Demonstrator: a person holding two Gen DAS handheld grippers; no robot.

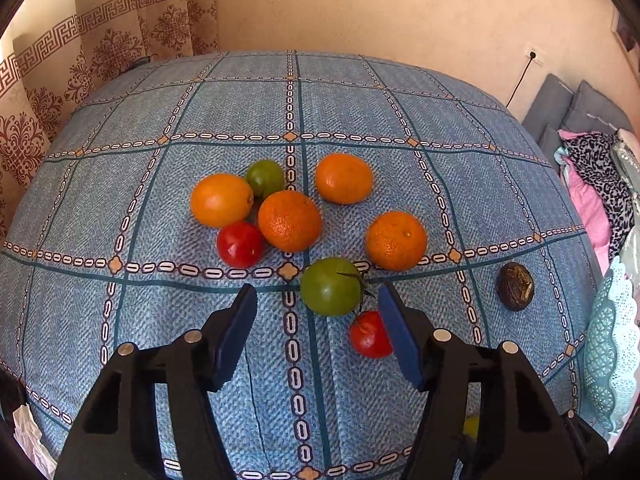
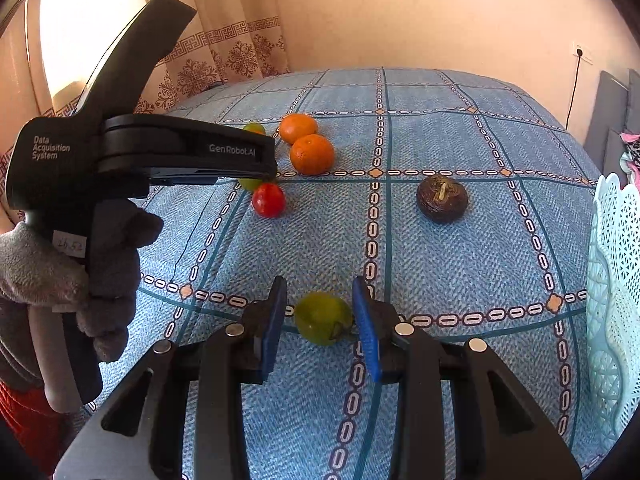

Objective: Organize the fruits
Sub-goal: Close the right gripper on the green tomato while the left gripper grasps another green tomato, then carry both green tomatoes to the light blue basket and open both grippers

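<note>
Blue checked cloth [image 1: 200, 184]: covers the whole worktop, fruit scattered across it.
Basket [image 2: 612, 280]: pale turquoise lattice, standing at the right edge.
Left tool [image 1: 318, 300]: jaws spread wide, gripping nothing, poised over a green tomato [image 1: 331, 286] with a red tomato [image 1: 368, 334] just beside its right finger.
Right tool [image 2: 320, 296]: blue pads either side of a yellow-green fruit [image 2: 322, 317], gaps showing on both sides, so no grip on it.
Oranges [image 1: 289, 221]: four of them clustered beyond the left tool, another red tomato [image 1: 240, 245] touching the middle one.
Dark wrinkled fruit [image 2: 442, 199]: alone, well apart from the cluster, nearer the basket.
</note>
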